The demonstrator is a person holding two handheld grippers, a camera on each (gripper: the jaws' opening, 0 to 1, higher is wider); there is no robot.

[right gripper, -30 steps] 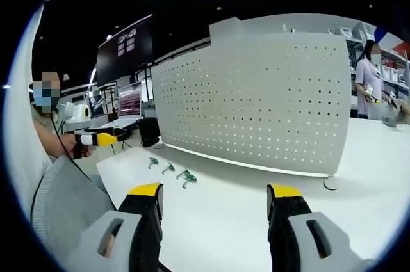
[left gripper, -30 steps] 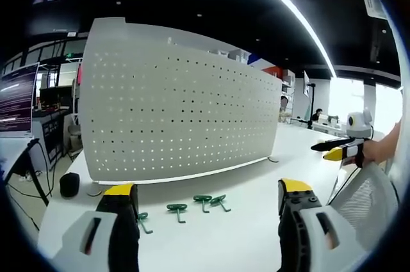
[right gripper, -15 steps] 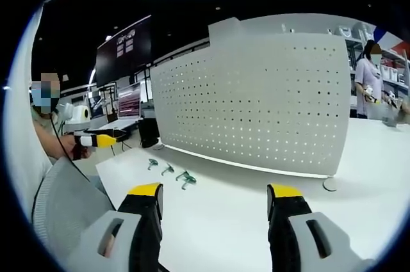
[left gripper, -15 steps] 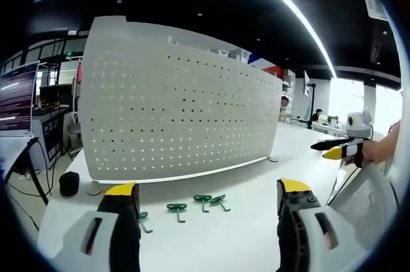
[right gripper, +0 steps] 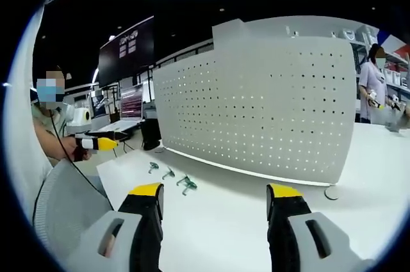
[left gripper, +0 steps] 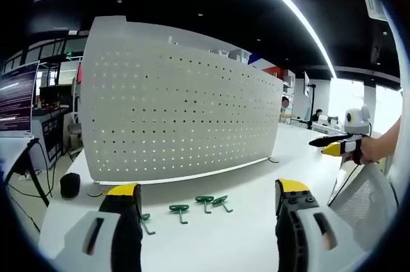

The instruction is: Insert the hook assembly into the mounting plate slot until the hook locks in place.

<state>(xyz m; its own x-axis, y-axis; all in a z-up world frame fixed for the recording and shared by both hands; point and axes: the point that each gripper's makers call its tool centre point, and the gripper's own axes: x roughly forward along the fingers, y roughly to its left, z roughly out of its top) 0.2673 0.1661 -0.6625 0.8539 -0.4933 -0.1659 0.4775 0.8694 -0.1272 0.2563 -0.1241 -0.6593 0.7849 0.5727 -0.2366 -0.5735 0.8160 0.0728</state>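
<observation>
I take the white perforated mounting plate (left gripper: 179,115) as my landmark: it stands upright on the white table (left gripper: 211,233), its long face turned toward me. In the left gripper view my left gripper (left gripper: 208,198) hangs above the table in front of the plate, its yellow-tipped jaws spread wide with nothing between them. Four green hooks (left gripper: 180,208) lie flat in a loose row on the table just in front of the plate's lower edge, apart from it and from each other except for the two at the right end, which sit close together. A small dark round object (left gripper: 70,184) rests on the table beside the plate's left end. In the right gripper view my right gripper (right gripper: 214,194) is likewise parted and empty, held in front of the plate's right half, and the same hooks (right gripper: 186,183) show near the plate's left end. A person (right gripper: 372,83) stands beyond the plate's right edge.
</observation>
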